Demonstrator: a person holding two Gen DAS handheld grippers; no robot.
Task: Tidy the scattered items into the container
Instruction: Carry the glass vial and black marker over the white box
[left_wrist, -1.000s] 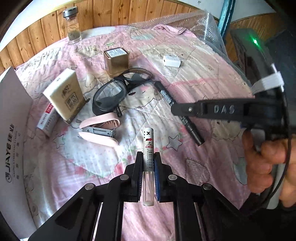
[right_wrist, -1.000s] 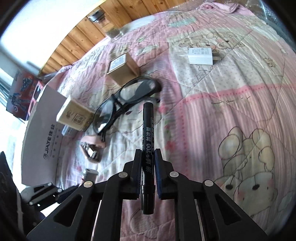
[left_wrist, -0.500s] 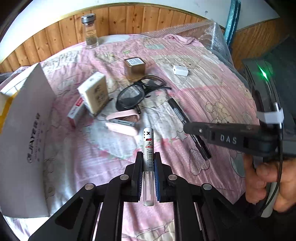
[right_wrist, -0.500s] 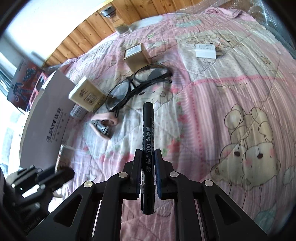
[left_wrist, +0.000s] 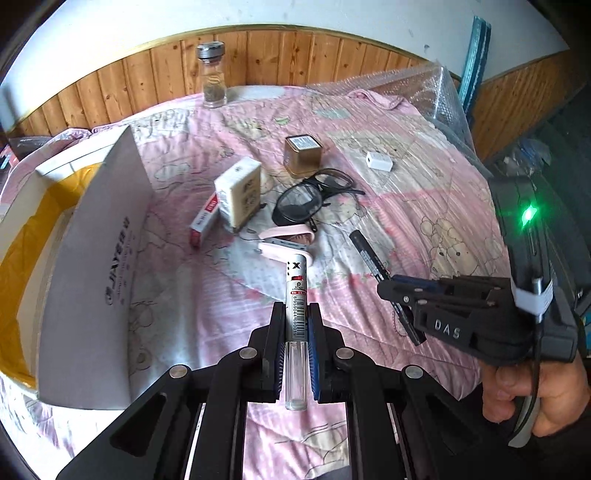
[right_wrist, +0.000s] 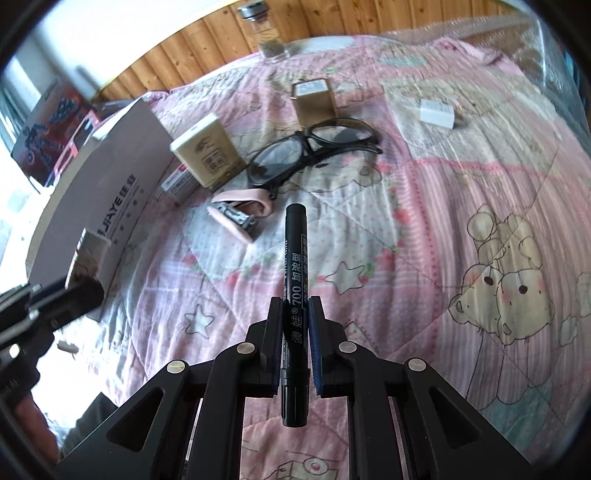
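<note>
My left gripper is shut on a silver pen with a clear cap, held above the pink quilt. My right gripper is shut on a black marker; in the left wrist view the right gripper and marker hover at right. A white cardboard box with a yellow lining stands open at left, also seen as the box in the right wrist view. On the quilt lie black glasses, a pink stapler, a beige box, a red-white pack, a gold tin and a white adapter.
A glass jar with a metal lid stands at the far edge by the wood-panelled wall. Bubble wrap bunches at the far right corner. A person's hand grips the right tool's handle. Bare quilt spreads to the right.
Both grippers have risen and pulled back from the items, each keeping its pen. The left view has swung so the white box's open top now shows at left.
</note>
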